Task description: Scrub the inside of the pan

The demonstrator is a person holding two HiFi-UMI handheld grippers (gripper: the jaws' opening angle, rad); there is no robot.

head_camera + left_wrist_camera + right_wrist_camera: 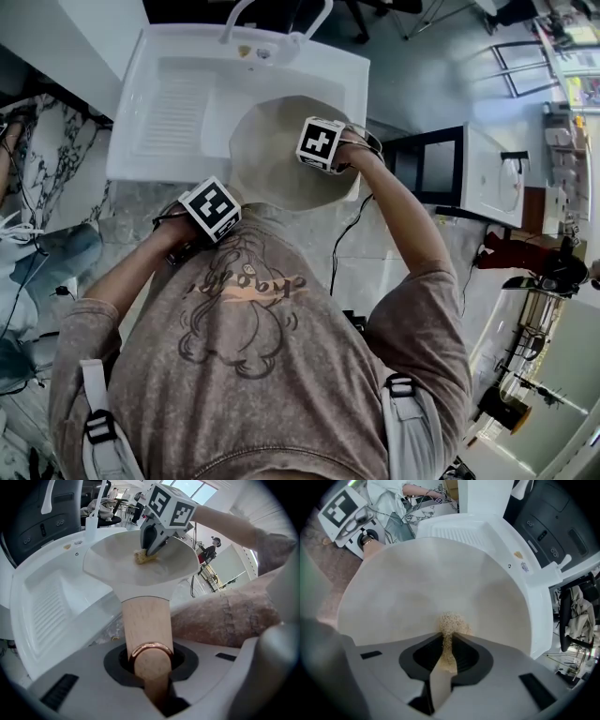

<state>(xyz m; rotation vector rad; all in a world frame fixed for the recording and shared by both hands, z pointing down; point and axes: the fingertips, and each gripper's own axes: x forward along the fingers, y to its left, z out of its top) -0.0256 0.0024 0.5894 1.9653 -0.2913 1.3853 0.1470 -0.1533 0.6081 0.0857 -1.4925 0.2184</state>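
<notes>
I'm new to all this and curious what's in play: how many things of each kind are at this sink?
grippers: 2, the left gripper and the right gripper
pan: 1
scrub pad: 1
sink: 1
Total: 5

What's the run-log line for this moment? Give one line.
left gripper: shut on wooden pan handle | right gripper: shut on scrub pad | scrub pad: against pan inside | pan: over sink
</notes>
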